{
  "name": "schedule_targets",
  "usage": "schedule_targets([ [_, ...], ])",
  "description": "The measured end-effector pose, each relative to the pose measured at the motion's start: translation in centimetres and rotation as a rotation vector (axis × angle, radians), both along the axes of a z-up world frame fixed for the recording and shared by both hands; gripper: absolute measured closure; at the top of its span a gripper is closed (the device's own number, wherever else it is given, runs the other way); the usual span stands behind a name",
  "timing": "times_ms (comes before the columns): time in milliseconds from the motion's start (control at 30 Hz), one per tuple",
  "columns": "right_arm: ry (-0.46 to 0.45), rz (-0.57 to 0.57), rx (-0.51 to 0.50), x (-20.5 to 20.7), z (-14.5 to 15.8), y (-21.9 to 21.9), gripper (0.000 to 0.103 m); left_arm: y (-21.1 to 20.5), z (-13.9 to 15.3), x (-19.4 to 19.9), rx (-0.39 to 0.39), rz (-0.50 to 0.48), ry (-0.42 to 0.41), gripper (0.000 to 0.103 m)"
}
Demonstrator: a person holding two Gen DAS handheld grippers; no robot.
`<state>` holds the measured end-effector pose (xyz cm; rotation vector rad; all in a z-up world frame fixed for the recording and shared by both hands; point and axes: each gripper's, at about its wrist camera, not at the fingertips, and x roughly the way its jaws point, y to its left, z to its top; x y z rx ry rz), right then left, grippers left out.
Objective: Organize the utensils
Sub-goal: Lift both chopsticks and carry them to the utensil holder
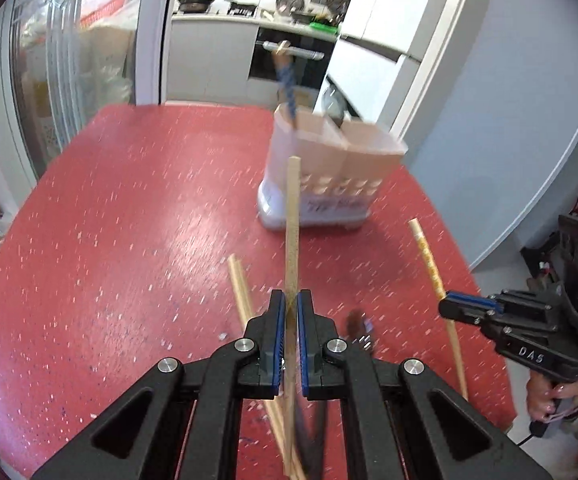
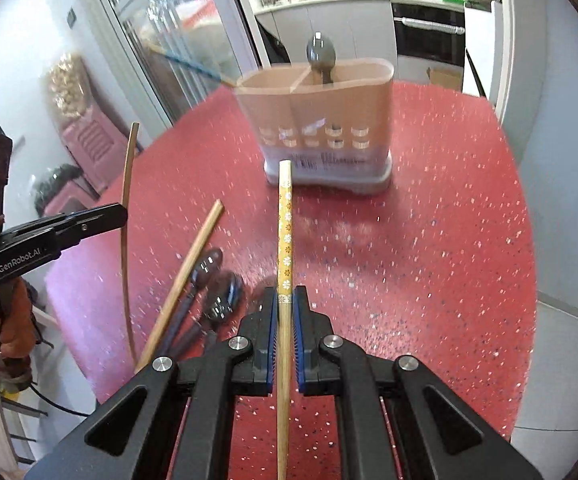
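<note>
Kitchen, red speckled counter [image 2: 429, 240]. Left gripper [image 1: 289, 312] clamps a plain chopstick [image 1: 292, 216]; right gripper [image 2: 285, 304] clamps a flowered chopstick [image 2: 285, 224]. Utensil holder [image 2: 317, 120] ahead; spoons [image 2: 217, 288] lie loose. Step: carry. Next: tip each chopstick into a compartment.
</note>
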<state>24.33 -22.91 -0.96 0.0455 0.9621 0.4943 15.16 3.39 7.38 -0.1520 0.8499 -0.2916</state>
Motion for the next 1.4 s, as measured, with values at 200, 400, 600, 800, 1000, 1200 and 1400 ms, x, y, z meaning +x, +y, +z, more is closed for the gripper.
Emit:
schedule_targets([
  [200,-0.036,-0.016,0.047,0.7,2.1,-0.5,0.095,-1.6,3.5,0.9,-0.029,-0.022,-0.081,0.069],
  [400,-0.079,-0.027,0.071,1.6,4.0,-1.0,0.095,-3.0,6.7,1.8,-0.047,-0.035,-0.147,0.069],
  [600,-0.139,-0.044,0.087,3.5,6.7,-1.8,0.095,-3.6,10.3,3.4,-0.063,-0.026,-0.214,0.069],
  [800,-0.200,-0.059,0.110,6.6,10.3,-2.0,0.095,-4.0,13.8,5.9,-0.060,-0.011,-0.282,0.069],
  [1000,-0.270,-0.071,0.124,10.7,12.9,-1.1,0.095,-4.5,15.9,9.0,-0.028,0.025,-0.347,0.069],
  [1200,-0.347,-0.086,0.156,15.0,14.6,0.1,0.095,-5.1,16.0,12.3,0.017,0.060,-0.372,0.069],
  [1400,-0.420,-0.091,0.140,18.4,13.9,2.0,0.095,-5.6,14.0,15.2,0.046,0.097,-0.353,0.069],
])
